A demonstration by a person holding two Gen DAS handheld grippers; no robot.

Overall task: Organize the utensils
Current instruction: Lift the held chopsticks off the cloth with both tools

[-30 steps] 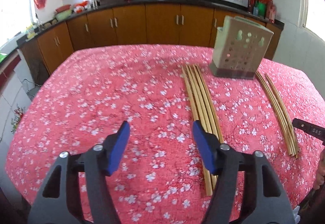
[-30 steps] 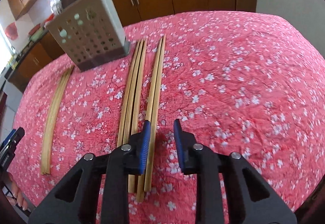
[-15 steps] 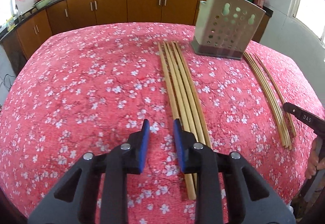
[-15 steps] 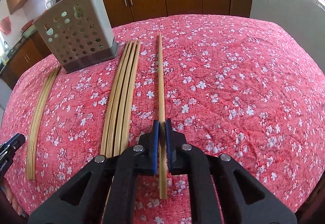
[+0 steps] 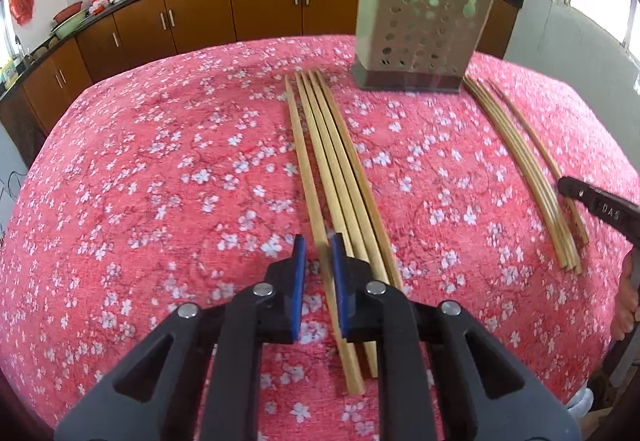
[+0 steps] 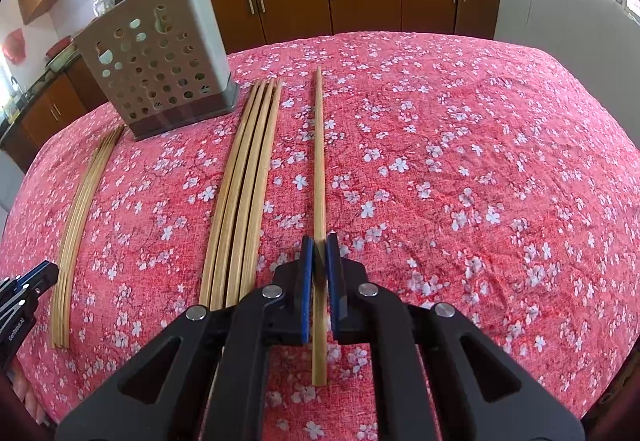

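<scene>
My right gripper [image 6: 319, 247] is shut on a single bamboo chopstick [image 6: 319, 161] that points away over the red cloth, apart from a bundle of several chopsticks [image 6: 244, 177] to its left. My left gripper [image 5: 317, 247] is narrowly open, its blue pads [image 5: 298, 261] straddling the leftmost chopstick [image 5: 306, 177] of another bundle [image 5: 340, 169] without gripping it. A grey perforated utensil holder [image 5: 420, 29] stands upright at the far side of the table; it also shows in the right wrist view [image 6: 160, 57].
A third chopstick bundle [image 6: 80, 209] lies at the left in the right wrist view. The table with its red floral cloth [image 5: 160, 181] falls away at its rounded edges. Brown cabinets [image 5: 264, 5] and a counter stand behind. The other gripper [image 5: 600, 205] shows at the right edge.
My right gripper closed on one chopstick and drew it right, away from its bundle. My left gripper narrowed from wide open and moved right, over the leftmost chopstick.
</scene>
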